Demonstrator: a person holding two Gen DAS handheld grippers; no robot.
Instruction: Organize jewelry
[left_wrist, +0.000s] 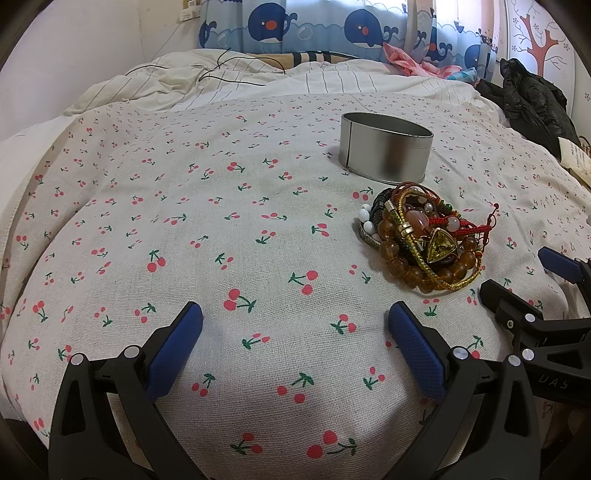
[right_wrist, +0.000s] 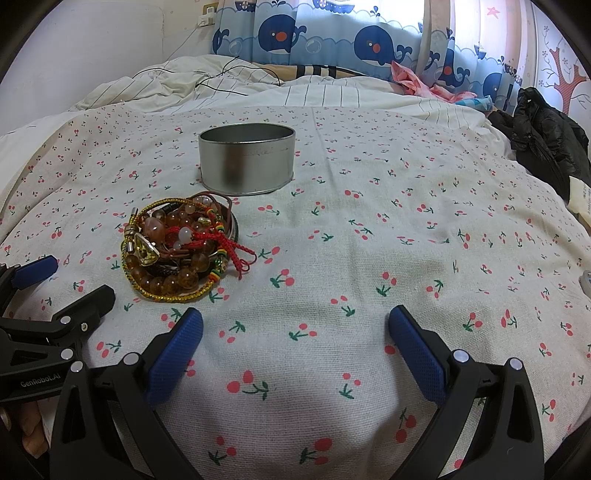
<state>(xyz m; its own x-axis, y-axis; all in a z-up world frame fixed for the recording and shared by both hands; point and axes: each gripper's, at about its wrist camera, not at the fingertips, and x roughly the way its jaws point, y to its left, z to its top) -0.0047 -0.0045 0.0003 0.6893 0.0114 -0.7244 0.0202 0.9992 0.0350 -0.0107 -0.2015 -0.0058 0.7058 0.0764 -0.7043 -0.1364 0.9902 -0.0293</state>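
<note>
A: Where does the jewelry lie?

B: A tangled heap of amber-bead, red-cord and gold-braid bracelets (left_wrist: 424, 240) sits on the cream cherry-print cloth (left_wrist: 221, 221), just in front of a round silver metal tin (left_wrist: 386, 147), lidless; nothing shows inside it from these angles.

A: And the tools?

B: The left gripper (left_wrist: 295, 325) hovers low over bare cloth with its blue-padded jaws spread wide, holding nothing. The right gripper (right_wrist: 295, 325) does likewise, jaws wide and empty. The heap lies between the two, touched by neither.

A: Beyond that?

B: A rumpled striped white duvet (right_wrist: 332, 96), a thin black cable (right_wrist: 221, 79) across it, a black jacket (right_wrist: 550, 140) at right, whale-print blue curtains (right_wrist: 332, 37) behind
</note>
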